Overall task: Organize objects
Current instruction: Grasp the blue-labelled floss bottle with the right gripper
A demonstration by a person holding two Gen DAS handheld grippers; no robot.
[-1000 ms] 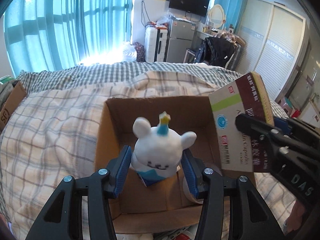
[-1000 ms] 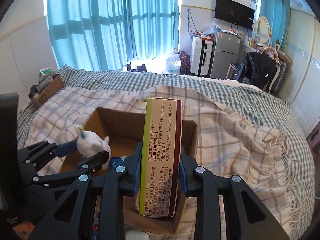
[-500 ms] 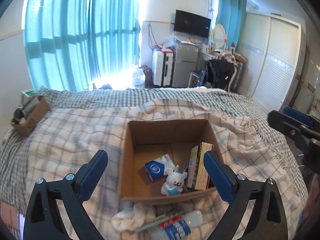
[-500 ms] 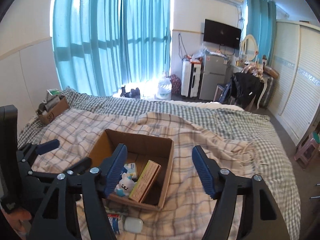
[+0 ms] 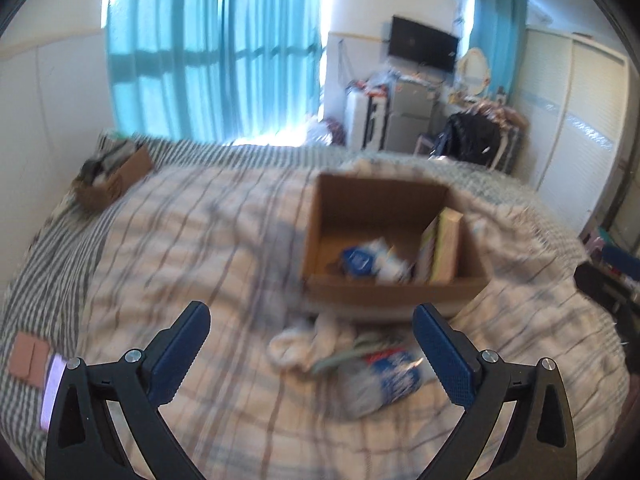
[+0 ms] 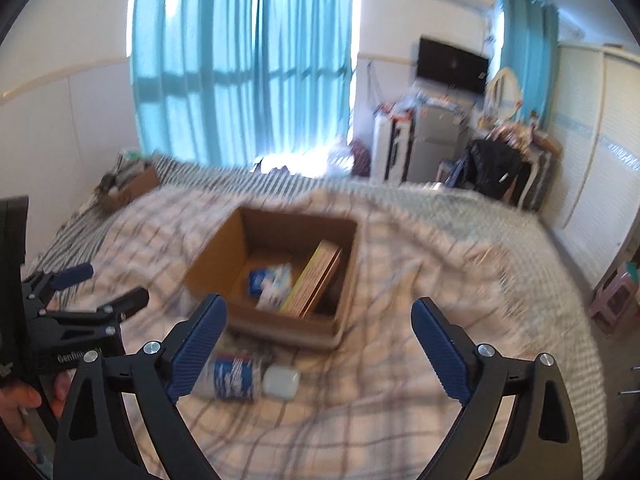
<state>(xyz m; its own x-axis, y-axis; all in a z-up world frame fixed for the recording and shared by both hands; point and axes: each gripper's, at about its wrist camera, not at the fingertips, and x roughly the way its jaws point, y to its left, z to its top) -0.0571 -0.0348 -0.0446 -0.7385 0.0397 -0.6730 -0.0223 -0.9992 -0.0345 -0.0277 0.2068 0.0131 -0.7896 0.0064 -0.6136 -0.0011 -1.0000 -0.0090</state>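
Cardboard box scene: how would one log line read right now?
left gripper open | right gripper open | cardboard box holds carton | bottle outside

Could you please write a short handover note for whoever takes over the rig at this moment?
Left gripper: open, empty, above the blanket in front of the box.
Right gripper: open, empty, also in front of the box.
Cardboard box: on the plaid blanket, holding the tall medicine carton leaning at its right side, a blue-and-white packet and a small white item beside it, blurred.
Done: those things are boxed.
Left: the bottle lying in front of the box, and the white cloth with something thin and greenish beside it.
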